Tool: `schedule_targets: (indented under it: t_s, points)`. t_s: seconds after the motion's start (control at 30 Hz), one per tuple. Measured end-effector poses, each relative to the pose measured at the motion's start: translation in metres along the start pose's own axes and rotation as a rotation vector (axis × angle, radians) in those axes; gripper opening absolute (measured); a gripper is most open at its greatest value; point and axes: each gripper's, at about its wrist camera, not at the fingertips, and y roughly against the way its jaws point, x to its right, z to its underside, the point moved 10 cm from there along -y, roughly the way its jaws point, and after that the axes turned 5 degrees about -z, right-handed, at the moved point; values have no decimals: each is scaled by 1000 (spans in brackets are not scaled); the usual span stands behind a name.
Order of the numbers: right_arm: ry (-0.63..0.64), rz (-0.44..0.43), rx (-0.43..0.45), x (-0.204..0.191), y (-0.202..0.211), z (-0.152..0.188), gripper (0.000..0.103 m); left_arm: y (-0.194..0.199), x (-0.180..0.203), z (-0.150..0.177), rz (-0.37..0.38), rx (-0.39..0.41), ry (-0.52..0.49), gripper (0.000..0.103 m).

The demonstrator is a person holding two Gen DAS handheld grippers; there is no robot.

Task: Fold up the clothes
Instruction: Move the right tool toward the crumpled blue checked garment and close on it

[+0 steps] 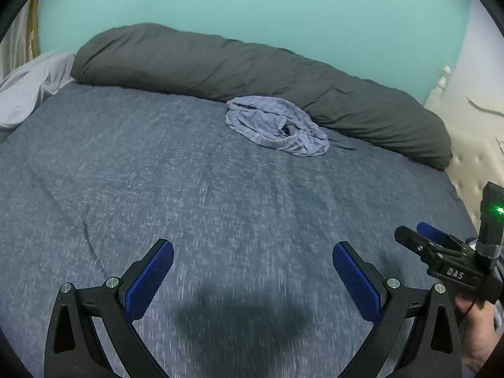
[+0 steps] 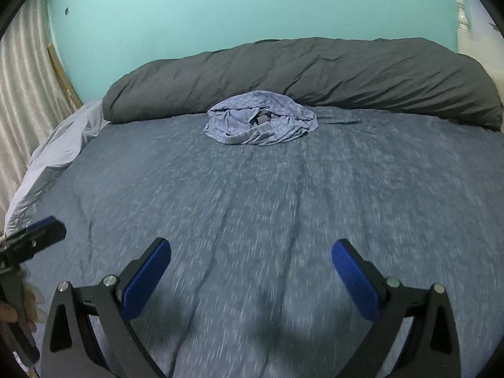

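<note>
Plainly, nothing was in my grasp at that moment: my left gripper (image 1: 253, 256) hung above the bedspread (image 1: 157, 173) with its blue pads spread wide and only mottled fabric between them, and my right gripper (image 2: 251, 253) was the same, jaws parted and holding nothing. In my judgement I carried both open so that each could take a separate edge of the cloth on arrival. The garment (image 1: 275, 127), a crumpled light-blue piece bunched into a low mound, lay far off at about one o'clock in the left view and nearly twelve o'clock in the right view (image 2: 261, 118), its far edge close against the rolled grey duvet (image 1: 252, 72) that ran along the wall side of the bed. It sat well apart from both sets of fingers, so the folding had not begun; I judged this the approach. The wide bare stretch of bedspread between me and the heap seemed the natural place to spread the piece flat. A pale sheet (image 2: 56, 157) was bunched at nine o'clock in the right view, clear of the work. Because the heap was so tangled, I could not tell which edge was a hem, and picking a true corner looked the hard part.
</note>
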Motion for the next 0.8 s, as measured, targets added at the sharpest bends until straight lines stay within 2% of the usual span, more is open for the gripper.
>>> schedule_targets:
  t_s: [0.23, 0.37, 0.53, 0.67, 0.8]
  points:
    - [32, 17, -42, 12, -68, -45, 102, -40, -16, -31, 1, -15, 42, 103]
    - [9, 31, -73, 25, -111, -68, 101, -64, -31, -43, -10, -30, 77, 103]
    - [7, 49, -114, 40, -163, -89, 95, -98, -49, -50, -20, -60, 119, 103]
    - [29, 60, -140, 47, -202, -102, 91, -109, -61, -46, -17, -69, 138, 103]
    - [71, 67, -151, 47, -235, -115, 77, -119, -72, -41, -13, -78, 157, 103]
